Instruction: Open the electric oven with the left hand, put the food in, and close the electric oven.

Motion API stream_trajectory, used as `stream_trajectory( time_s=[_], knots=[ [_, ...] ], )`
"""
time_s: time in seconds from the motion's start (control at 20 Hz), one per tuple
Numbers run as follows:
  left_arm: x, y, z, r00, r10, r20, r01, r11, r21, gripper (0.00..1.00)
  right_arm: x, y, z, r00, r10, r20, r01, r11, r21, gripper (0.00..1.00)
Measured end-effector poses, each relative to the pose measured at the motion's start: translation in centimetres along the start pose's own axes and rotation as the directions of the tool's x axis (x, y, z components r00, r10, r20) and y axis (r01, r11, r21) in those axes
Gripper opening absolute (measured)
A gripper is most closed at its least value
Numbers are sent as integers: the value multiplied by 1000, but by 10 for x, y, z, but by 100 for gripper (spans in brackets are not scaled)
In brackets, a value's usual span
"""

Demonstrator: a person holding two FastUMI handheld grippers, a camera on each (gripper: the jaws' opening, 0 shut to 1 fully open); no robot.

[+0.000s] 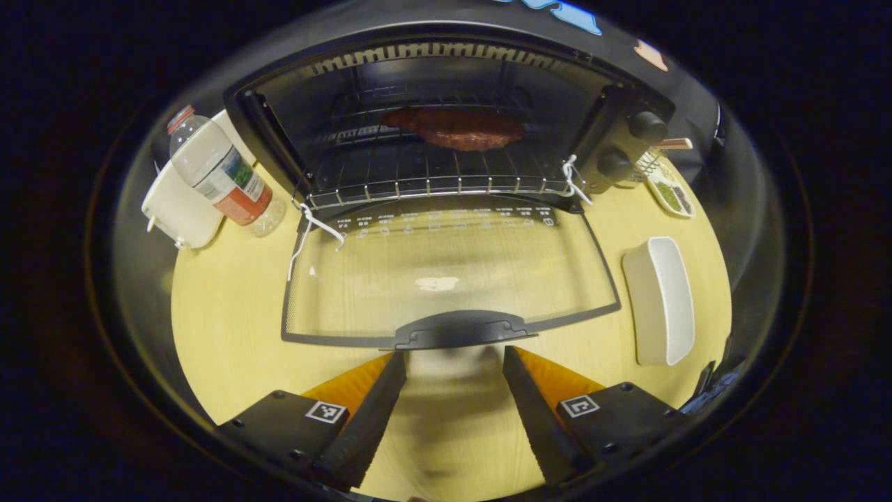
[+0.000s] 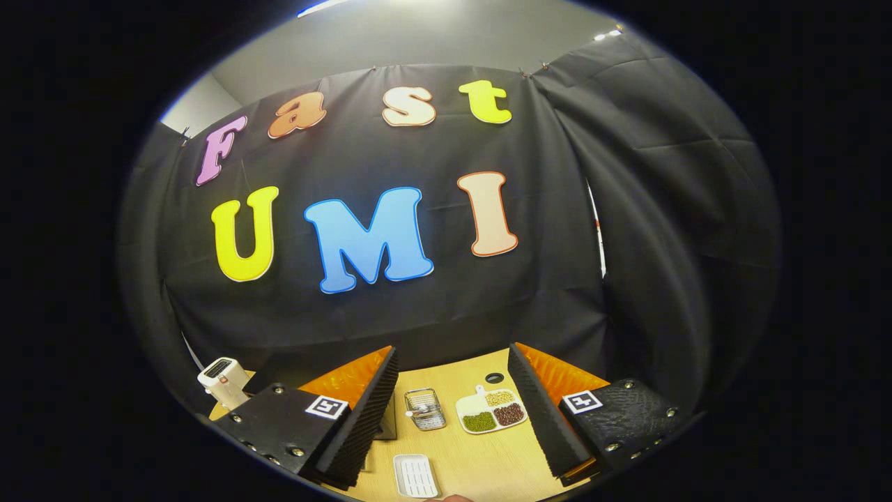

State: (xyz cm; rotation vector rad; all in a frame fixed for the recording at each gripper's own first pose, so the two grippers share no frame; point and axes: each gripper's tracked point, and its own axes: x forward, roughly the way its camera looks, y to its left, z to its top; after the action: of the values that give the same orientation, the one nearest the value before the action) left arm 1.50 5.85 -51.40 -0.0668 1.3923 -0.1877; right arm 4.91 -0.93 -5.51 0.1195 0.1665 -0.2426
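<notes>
While the oven door [image 1: 446,272] lies flat on the worktop [image 1: 230,328]:
Food: patty [image 1: 456,128] on rack.
Left fingers [image 1: 451,411]: spread, just short of my door handle [image 1: 460,329].
Right fingers [image 2: 453,411]: spread, holding nothing.

Food [image 1: 456,129] on rack inside oven [image 1: 446,111]; bottle [image 1: 223,174] left of it.

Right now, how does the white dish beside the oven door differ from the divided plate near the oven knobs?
The white dish is deep, oblong and empty; the divided plate is flat and holds green and brown beans in separate sections. The dish lies beside the open oven door; the plate sits farther back, past the knobs. Both are white and rest on the table.
</notes>
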Motion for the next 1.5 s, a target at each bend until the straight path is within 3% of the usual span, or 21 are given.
stream_trajectory(
  time_s=[0.15,0.2,0.3,0.35,0.4,0.65,1.15,1.5],
  knots=[
    [7,0,-1,1000,2,-14,-2,1000,0,95,1,3,-4,1000,3,-6,-3,1000,-3,96],
    [9,0,-1,1000,1,-19,-1,1000,-1,100,2,4,-5,1000,5,-9,-5,1000,-6,96],
    [13,0,-1,1000,2,-27,-2,1000,-1,95,4,8,-6,1000,14,-15,-14,1000,-7,96],
    [16,2,-2,1000,7,-30,-7,1000,2,100,4,10,-8,1000,17,-19,-17,1000,-5,96],
    [16,3,-1,999,11,-35,-11,1000,5,94,5,12,-9,1000,20,-23,-20,1000,-4,96],
    [11,2,-1,1000,5,-14,-5,1000,0,94,3,18,-5,999,31,-12,-31,999,-10,96],
    [-43,0,15,986,-15,165,14,1000,4,94,-2,41,-5,998,69,-7,-70,997,-20,96],
    [-64,5,32,967,10,255,-21,999,42,94,-7,49,-6,996,89,-3,-89,995,-42,96]
  ],
)
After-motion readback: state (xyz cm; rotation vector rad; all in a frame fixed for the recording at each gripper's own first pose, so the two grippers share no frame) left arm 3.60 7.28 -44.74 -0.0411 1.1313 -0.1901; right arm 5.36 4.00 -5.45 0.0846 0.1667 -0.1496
